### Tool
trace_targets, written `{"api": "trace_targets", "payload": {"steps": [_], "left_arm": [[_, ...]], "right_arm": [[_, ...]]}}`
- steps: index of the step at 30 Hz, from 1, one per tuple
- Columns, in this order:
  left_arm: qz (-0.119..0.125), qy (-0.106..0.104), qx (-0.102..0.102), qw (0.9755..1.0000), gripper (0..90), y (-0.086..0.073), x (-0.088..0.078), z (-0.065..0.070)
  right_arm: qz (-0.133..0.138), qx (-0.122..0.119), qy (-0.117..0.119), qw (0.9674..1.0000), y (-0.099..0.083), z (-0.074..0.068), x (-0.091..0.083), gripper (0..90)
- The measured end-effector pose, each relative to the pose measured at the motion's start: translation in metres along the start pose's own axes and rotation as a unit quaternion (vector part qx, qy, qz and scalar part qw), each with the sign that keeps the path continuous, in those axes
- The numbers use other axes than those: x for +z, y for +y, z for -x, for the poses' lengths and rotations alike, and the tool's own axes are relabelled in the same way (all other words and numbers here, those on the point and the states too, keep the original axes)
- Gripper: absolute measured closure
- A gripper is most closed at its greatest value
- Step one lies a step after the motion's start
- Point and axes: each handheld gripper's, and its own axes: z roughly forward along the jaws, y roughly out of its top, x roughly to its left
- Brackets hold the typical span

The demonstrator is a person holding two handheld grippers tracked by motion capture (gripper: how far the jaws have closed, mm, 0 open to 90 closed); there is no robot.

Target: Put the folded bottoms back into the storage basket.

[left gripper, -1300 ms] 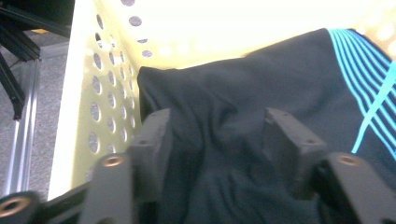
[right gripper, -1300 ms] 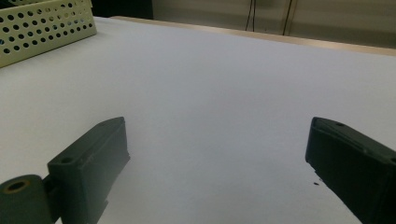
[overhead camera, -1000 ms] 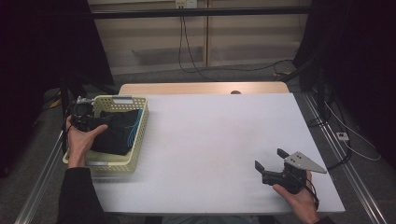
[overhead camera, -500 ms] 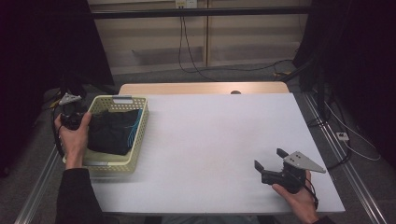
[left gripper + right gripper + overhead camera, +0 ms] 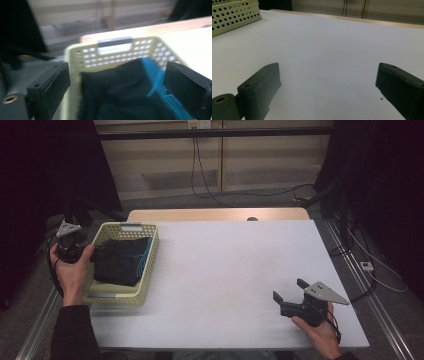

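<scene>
- Your left gripper (image 5: 70,236) hangs off the table's left edge, just beside the outer wall of the yellow basket (image 5: 108,296), at about 9 o'clock on the white table (image 5: 225,270).
- In the left gripper view its jaws stand spread wide with nothing between them, and the basket's far wall (image 5: 112,53) lies ahead at 12 o'clock.
- A black cloth (image 5: 120,262) with a blue trim (image 5: 145,256) fills the basket; from the left gripper it lies toward 3 o'clock, close but not touched. In the left gripper view the cloth (image 5: 117,87) sits low between the two jaws, with the blue trim (image 5: 155,80) near the right one.
- Your right gripper (image 5: 290,296) rests near the table's front right corner, about 5 o'clock, well apart from the basket.
- Its jaws are also spread, over bare tabletop (image 5: 327,50); a corner of the basket (image 5: 234,15) shows at 10 o'clock.
</scene>
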Motion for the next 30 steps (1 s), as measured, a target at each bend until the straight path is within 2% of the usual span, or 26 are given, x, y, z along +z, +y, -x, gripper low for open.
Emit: {"api": "trace_targets", "payload": {"steps": [1, 6, 8, 14, 21, 24, 30], "left_arm": [[-0.003, 0.007, 0.004, 1.0, 7.0, -0.001, -0.001, 0.0], [0.004, 0.003, 0.004, 1.0, 7.1, -0.006, -0.01, -0.003], [0.007, -0.011, -0.003, 0.9999, 7.1, -0.009, -0.016, -0.004], [0.01, -0.032, -0.013, 0.9993, 7.0, -0.018, -0.029, -0.006], [0.008, -0.027, -0.013, 0.9995, 6.3, -0.03, -0.04, -0.005], [0.007, -0.034, -0.012, 0.9993, 4.8, -0.035, -0.044, -0.002], [0.02, -0.038, -0.009, 0.999, 4.5, -0.041, -0.058, 0.005]], "right_arm": [[0.0, 0.0, 0.0, 1.0, 0.0, 0.0, 0.0, 5.5], [-0.001, -0.002, -0.003, 1.0, 0.0, -0.001, 0.001, 5.5], [0.0, -0.001, -0.004, 1.0, 0.0, -0.001, 0.001, 5.4], [0.001, 0.0, -0.006, 1.0, 0.0, -0.001, 0.0, 5.4], [0.0, -0.001, -0.006, 1.0, 0.0, -0.001, 0.001, 5.4], [0.0, -0.001, -0.006, 1.0, 0.0, -0.001, 0.001, 5.5], [-0.001, -0.002, -0.005, 1.0, 0.0, -0.001, 0.001, 5.6]]}}
